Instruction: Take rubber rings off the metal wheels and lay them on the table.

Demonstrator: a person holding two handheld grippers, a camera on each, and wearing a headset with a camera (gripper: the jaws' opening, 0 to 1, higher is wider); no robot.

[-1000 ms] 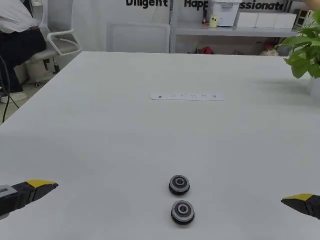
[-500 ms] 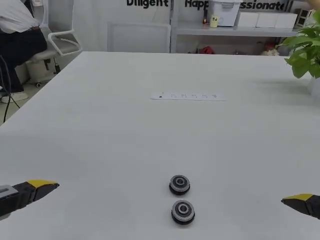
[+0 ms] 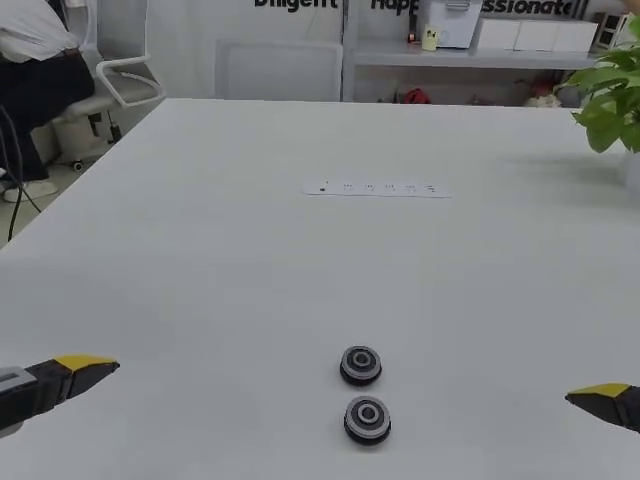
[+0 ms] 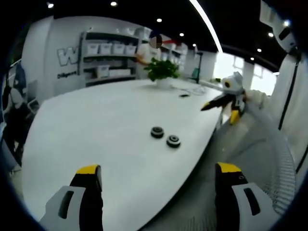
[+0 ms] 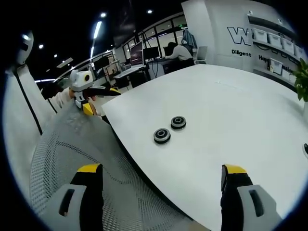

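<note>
Two small metal wheels, each with a black rubber ring around it, lie flat near the table's front edge: the far wheel (image 3: 360, 365) (image 4: 157, 132) (image 5: 178, 122) and the near wheel (image 3: 367, 420) (image 4: 173, 141) (image 5: 162, 135). My left gripper (image 3: 88, 369) (image 4: 159, 175) hovers off to the wheels' left, open and holding nothing. Far off on their right, my right gripper (image 3: 598, 397) (image 5: 162, 171) is open too, with nothing between its jaws. Each gripper is visible from the other's camera: the right gripper (image 4: 222, 100) and the left gripper (image 5: 94, 91).
A white power strip (image 3: 375, 189) lies mid-table. A potted plant (image 3: 610, 95) stands at the far right. An office chair (image 3: 122, 85) and a seated person (image 3: 35, 60) are past the table's left corner. A mesh chair back (image 5: 72, 144) is beside the front edge.
The head camera has tipped slightly. The wheels and both grippers stay where they were.
</note>
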